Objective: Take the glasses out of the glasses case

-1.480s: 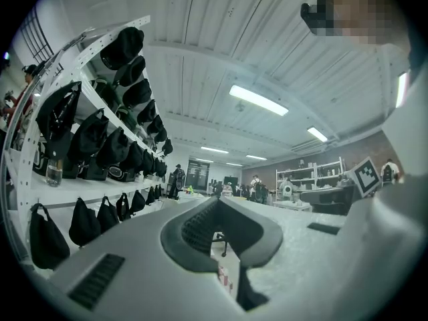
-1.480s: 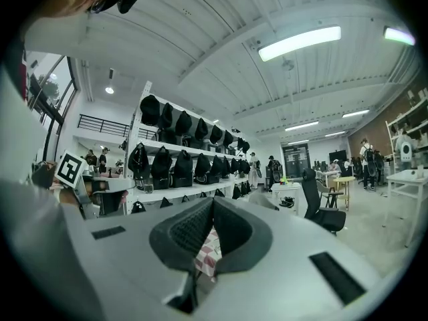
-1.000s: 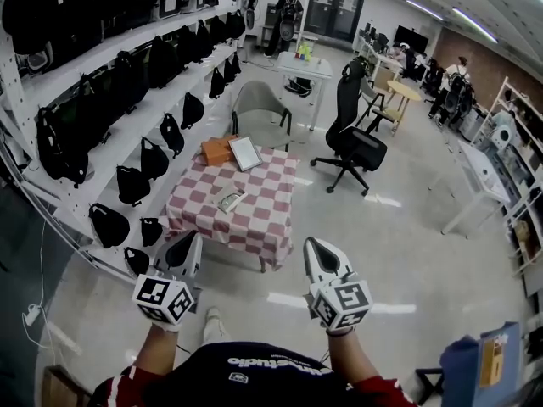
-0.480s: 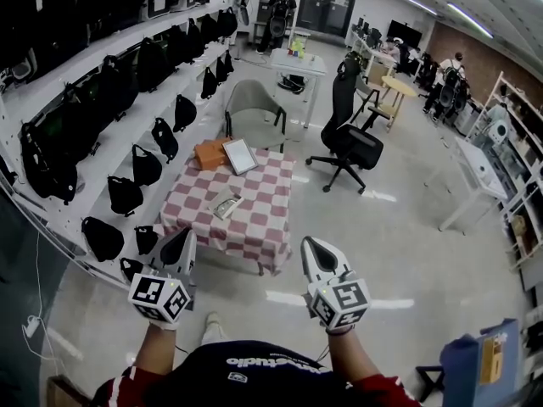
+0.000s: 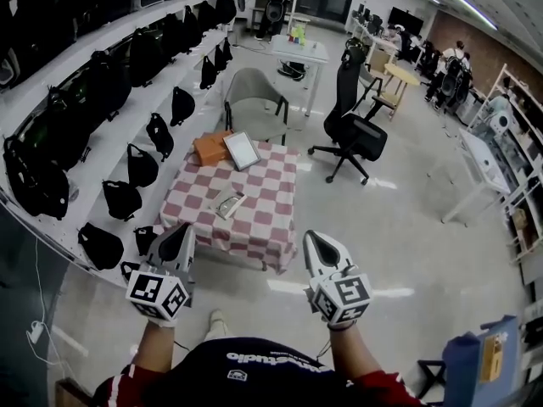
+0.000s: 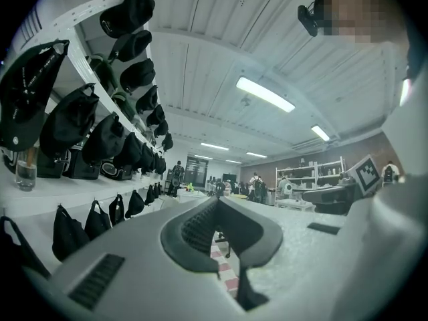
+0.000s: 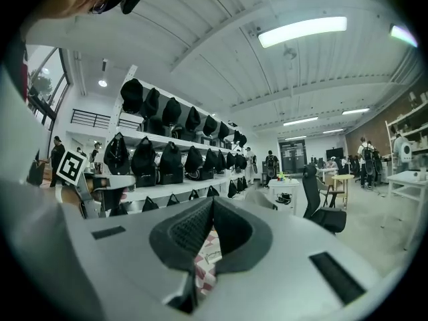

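Note:
The glasses case (image 5: 228, 203) lies open on a low table with a red-and-white checked cloth (image 5: 263, 219), well ahead of me on the floor. I cannot make out the glasses at this distance. My left gripper (image 5: 180, 235) and right gripper (image 5: 315, 243) are held up side by side in front of my chest, short of the table's near edge. Both are shut with nothing in them. The left gripper view shows the left gripper (image 6: 218, 203) with its jaws meeting at the tips. In the right gripper view the right gripper (image 7: 212, 203) looks the same, with a strip of checked cloth (image 7: 204, 263) below it.
An orange box (image 5: 210, 148) and a white-framed tablet (image 5: 243, 151) lie at the table's far end. A grey armchair (image 5: 254, 100) stands behind it and a black office chair (image 5: 352, 125) to its right. Shelves of black bags (image 5: 127, 83) line the left wall. People stand far back.
The view has moved a little nearer to the table, which now sits slightly lower in the head view. Both grippers stay shut and in the same pose.

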### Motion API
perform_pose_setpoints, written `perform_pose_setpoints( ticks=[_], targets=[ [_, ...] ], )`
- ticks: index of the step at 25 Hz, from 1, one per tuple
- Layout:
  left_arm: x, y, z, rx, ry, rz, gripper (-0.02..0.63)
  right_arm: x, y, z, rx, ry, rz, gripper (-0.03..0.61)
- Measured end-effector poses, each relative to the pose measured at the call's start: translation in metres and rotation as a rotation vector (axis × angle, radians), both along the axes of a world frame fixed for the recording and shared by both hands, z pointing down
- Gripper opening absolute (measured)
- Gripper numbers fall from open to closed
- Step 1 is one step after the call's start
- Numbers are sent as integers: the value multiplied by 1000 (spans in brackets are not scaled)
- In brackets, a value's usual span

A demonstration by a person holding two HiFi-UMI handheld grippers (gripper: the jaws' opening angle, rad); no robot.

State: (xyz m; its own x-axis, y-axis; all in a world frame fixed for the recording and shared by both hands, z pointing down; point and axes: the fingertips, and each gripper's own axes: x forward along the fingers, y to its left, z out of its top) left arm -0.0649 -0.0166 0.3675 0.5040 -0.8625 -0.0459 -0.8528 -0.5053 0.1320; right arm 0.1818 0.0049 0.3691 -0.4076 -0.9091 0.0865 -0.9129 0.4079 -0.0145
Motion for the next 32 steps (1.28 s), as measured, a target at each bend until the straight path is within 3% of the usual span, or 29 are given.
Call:
perform_pose_setpoints(
  ticks=[11, 32],
  targets=[
    [-13, -64, 7, -23, -9, 34, 6, -18, -59, 10, -42, 12, 13, 3],
    [-68, -145, 7, -24, 26, 62, 6, -77, -136, -3, -22, 47, 28, 3]
  ],
)
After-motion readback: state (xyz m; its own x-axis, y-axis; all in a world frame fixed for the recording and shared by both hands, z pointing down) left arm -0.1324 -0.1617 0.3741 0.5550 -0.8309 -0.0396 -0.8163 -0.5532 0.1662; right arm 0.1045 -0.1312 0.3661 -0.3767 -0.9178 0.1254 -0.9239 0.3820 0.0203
